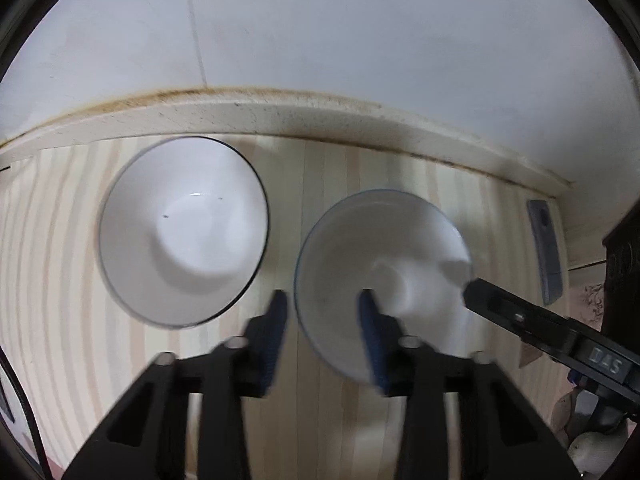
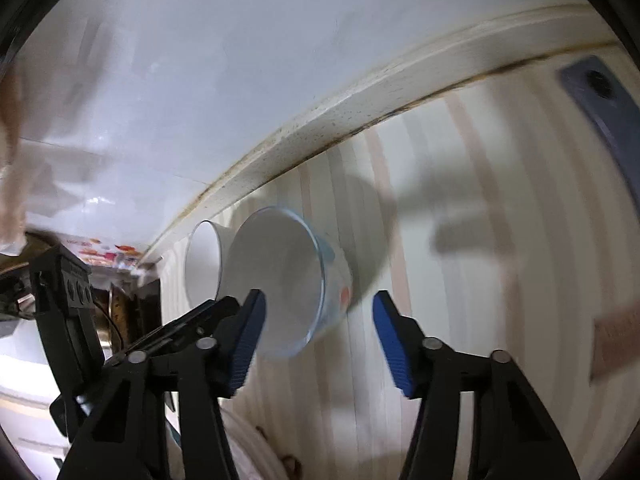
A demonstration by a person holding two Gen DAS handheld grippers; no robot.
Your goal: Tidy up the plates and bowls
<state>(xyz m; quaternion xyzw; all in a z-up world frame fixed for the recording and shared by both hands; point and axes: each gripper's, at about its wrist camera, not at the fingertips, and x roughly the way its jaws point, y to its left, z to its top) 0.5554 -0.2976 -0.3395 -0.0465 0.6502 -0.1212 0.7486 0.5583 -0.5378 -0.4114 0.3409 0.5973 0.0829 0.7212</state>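
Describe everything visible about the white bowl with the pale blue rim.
The white bowl with the pale blue rim is round, deep and glossy, apparently ceramic, and empty. From the right wrist its outer wall shows blue and orange-red marks. It appears tipped, its mouth turned sideways, over the pale striped wooden surface, right of the white bowl with the dark rim; from the right wrist they overlap. The left gripper straddles its near rim; contact is blurred. A right gripper finger reaches its far rim.
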